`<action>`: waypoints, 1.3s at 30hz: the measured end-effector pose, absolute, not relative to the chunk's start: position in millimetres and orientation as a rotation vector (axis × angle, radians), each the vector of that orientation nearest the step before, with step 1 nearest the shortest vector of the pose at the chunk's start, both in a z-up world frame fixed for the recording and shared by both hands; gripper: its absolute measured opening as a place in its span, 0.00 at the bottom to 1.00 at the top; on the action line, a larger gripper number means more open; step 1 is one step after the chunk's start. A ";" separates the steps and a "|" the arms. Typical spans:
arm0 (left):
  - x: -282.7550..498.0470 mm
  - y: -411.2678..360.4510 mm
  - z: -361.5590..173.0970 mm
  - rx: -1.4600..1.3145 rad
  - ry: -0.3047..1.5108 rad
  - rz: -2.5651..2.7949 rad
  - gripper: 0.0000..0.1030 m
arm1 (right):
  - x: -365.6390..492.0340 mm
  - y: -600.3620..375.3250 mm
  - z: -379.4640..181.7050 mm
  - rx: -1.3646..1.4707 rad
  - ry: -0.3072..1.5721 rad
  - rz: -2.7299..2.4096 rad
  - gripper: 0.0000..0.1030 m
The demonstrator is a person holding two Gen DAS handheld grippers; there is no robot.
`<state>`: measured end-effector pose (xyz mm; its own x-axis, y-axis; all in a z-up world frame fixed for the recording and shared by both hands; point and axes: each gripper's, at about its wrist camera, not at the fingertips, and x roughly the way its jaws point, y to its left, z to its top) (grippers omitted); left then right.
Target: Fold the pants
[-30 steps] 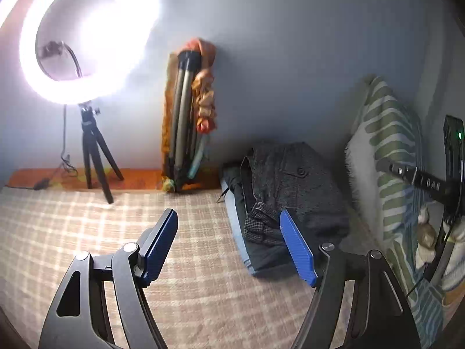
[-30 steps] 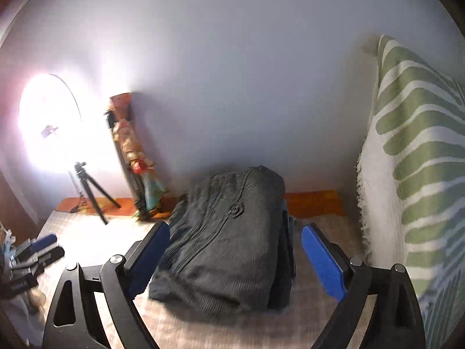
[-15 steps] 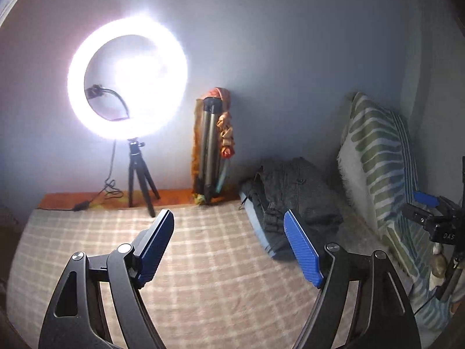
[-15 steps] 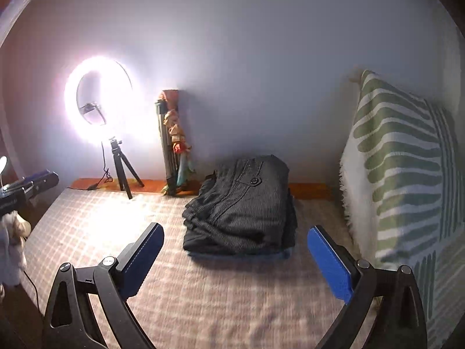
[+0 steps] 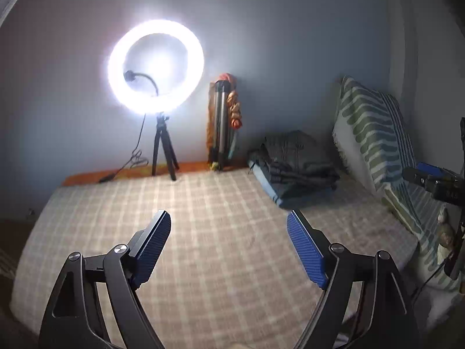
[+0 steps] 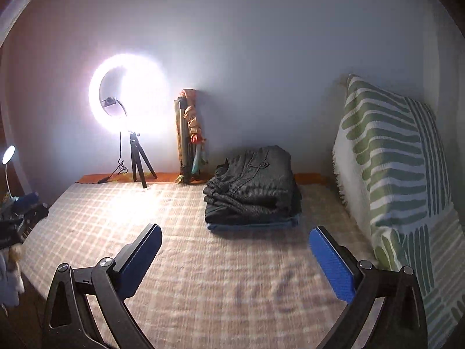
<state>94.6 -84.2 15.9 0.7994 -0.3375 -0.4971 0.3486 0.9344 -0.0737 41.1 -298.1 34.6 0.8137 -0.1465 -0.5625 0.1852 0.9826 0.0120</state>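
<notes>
Pants [image 6: 252, 186] lie folded in a dark stack on the bed [image 6: 221, 276], on top of a folded blue garment [image 6: 252, 226], well ahead of our right gripper [image 6: 235, 256] and ahead and to the right of our left gripper [image 5: 229, 241]. Both sets of jaws stand wide apart, holding nothing, above the checked cover. Right of the stack leans a green-striped pillow [image 6: 389, 157]; to its left we see a folded tripod [image 6: 187, 139] and a glowing ring light [image 6: 128, 96] against the wall.
</notes>
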 end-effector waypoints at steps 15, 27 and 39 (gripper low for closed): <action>39.2 -77.9 -8.5 0.024 0.531 -0.277 0.81 | -13.8 -274.9 10.6 0.137 0.565 -0.261 1.00; 33.1 -77.9 -4.3 0.025 0.514 -0.226 0.82 | -20.3 -275.5 14.9 0.116 0.550 -0.294 1.00; 33.4 -68.8 -4.8 0.001 0.533 -0.184 0.83 | -21.2 -272.6 18.3 0.089 0.544 -0.294 1.00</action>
